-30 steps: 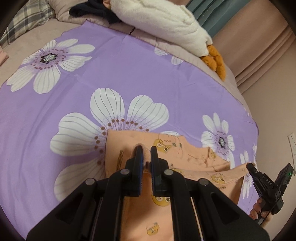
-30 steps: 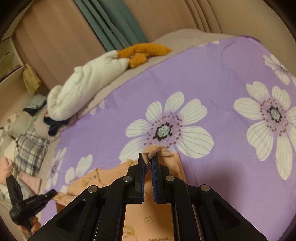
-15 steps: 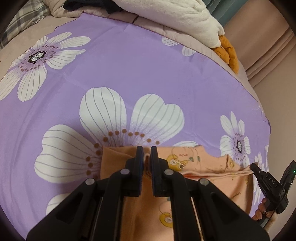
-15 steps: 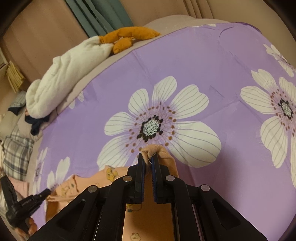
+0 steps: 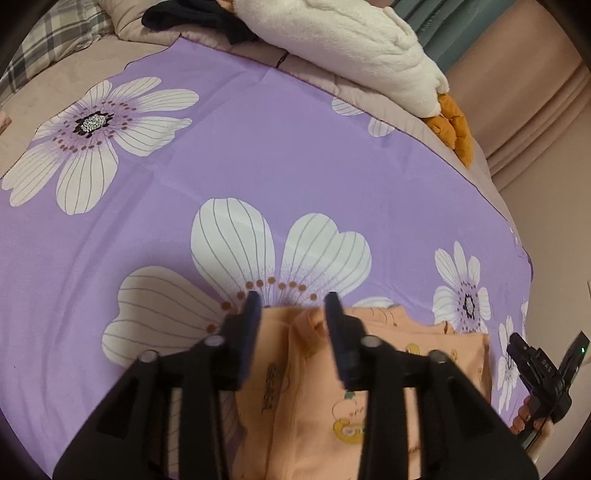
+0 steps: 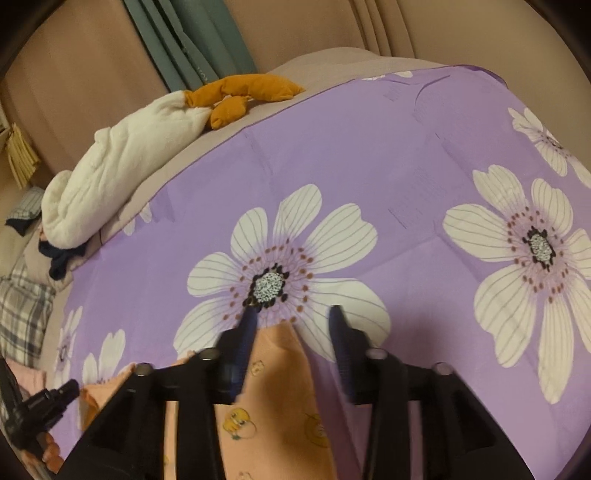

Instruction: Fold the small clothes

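A small peach garment with yellow cartoon prints lies folded on the purple flowered sheet. My left gripper is open just above its far edge, one finger on each side of a small fold. In the right wrist view the same garment lies under my right gripper, which is also open over the garment's far corner. Neither gripper holds cloth. The right gripper shows at the left wrist view's right edge; the left gripper shows at the right wrist view's lower left.
A white plush blanket and an orange plush toy lie at the sheet's far edge. Dark clothing and a plaid cloth lie beyond. Curtains hang behind the bed.
Both grippers were shut on the garment's edge and carried it forward over itself. Both have now opened and let the cloth drop flat.
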A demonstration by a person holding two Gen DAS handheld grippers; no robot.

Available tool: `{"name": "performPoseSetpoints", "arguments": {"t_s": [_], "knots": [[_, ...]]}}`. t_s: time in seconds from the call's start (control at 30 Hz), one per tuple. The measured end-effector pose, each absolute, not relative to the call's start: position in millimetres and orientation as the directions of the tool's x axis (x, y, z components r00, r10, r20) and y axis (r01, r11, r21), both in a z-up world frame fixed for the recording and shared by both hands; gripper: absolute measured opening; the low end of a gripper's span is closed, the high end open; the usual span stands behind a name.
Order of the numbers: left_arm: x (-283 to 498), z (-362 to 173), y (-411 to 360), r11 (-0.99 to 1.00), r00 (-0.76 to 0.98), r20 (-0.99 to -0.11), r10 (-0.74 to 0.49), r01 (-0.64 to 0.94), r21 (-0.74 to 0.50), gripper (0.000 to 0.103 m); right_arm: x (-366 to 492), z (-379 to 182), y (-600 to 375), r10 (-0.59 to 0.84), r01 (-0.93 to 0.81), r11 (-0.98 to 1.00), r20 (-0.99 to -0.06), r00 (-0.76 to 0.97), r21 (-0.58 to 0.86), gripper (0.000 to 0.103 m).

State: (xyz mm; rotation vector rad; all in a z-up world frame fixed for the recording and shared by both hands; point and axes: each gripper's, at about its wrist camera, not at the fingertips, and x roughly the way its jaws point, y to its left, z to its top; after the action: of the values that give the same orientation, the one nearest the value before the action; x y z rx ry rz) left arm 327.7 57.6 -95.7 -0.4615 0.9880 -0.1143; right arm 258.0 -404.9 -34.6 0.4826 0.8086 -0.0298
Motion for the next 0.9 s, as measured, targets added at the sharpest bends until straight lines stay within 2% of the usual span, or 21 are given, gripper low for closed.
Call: {"name": "performPoseSetpoints", "arguments": {"t_s": [0.03,0.07,0.3,0.33,0.37,0.4,0.43,0.47,0.5,0.53,0.6,0.8,0.9], "knots": [[325.7,-96.5,56.9,0.9,0.551,-0.777,-0.304,-0.102,-0.424,0.052,258.9,-37.3,-404.2,0.168,0.198,0.893,-0.708,0.686,0.404,0.042],[323.5,-98.5,55.3,0.904,0.545,-0.78,-0.308,-0.09,-0.419,0.056,260.0,-42.0,-403.2,0.182,0.19,0.894,-0.718,0.672,0.405,0.042],[324.8,-116.7,42.9,0.919,0.503,-0.809,-0.303,-0.07,-0.388,0.055,281.8,-64.1,-381.2,0.197,0.144,0.928,-0.779,0.595,0.344,0.042],[325.6,-118.4,42.2,0.921,0.505,-0.809,-0.3,-0.068,-0.384,0.053,284.5,-66.4,-377.9,0.189,0.14,0.933,-0.785,0.59,0.331,0.042],[326.5,-120.1,40.7,0.924,0.506,-0.811,-0.293,-0.066,-0.376,0.047,288.6,-69.5,-373.5,0.182,0.133,0.94,-0.792,0.582,0.313,0.041],[327.7,-122.3,39.2,0.929,0.507,-0.814,-0.285,-0.065,-0.365,0.043,290.0,-71.5,-371.0,0.177,0.128,0.944,-0.797,0.577,0.303,0.035],[328.3,-123.5,38.5,0.931,0.505,-0.817,-0.279,-0.065,-0.358,0.032,292.0,-74.3,-369.6,0.177,0.125,0.946,-0.802,0.571,0.298,0.031],[329.2,-125.9,37.3,0.935,0.504,-0.82,-0.272,-0.062,-0.349,0.022,293.2,-77.2,-368.7,0.178,0.128,0.946,-0.805,0.566,0.299,0.022],[329.8,-127.3,36.9,0.936,0.506,-0.819,-0.271,-0.058,-0.346,0.017,293.0,-78.1,-369.2,0.172,0.132,0.947,-0.807,0.566,0.294,0.016],[330.2,-128.7,36.0,0.939,0.509,-0.818,-0.267,-0.052,-0.339,0.01,292.7,-78.1,-368.7,0.166,0.131,0.948,-0.805,0.57,0.289,0.015],[329.3,-128.0,36.7,0.942,0.517,-0.817,-0.257,-0.054,-0.331,0.008,290.8,-75.5,-369.3,0.169,0.129,0.947,-0.795,0.582,0.296,0.011],[327.3,-104.3,42.7,0.94,0.592,-0.769,-0.241,-0.055,-0.337,0.006,277.1,-52.5,-382.7,0.226,0.118,0.914,-0.728,0.647,0.388,0.007],[333.0,-98.6,42.7,0.943,0.601,-0.765,-0.232,-0.052,-0.327,0.006,279.0,-45.4,-383.7,0.202,0.121,0.92,-0.716,0.668,0.373,0.005]]}}
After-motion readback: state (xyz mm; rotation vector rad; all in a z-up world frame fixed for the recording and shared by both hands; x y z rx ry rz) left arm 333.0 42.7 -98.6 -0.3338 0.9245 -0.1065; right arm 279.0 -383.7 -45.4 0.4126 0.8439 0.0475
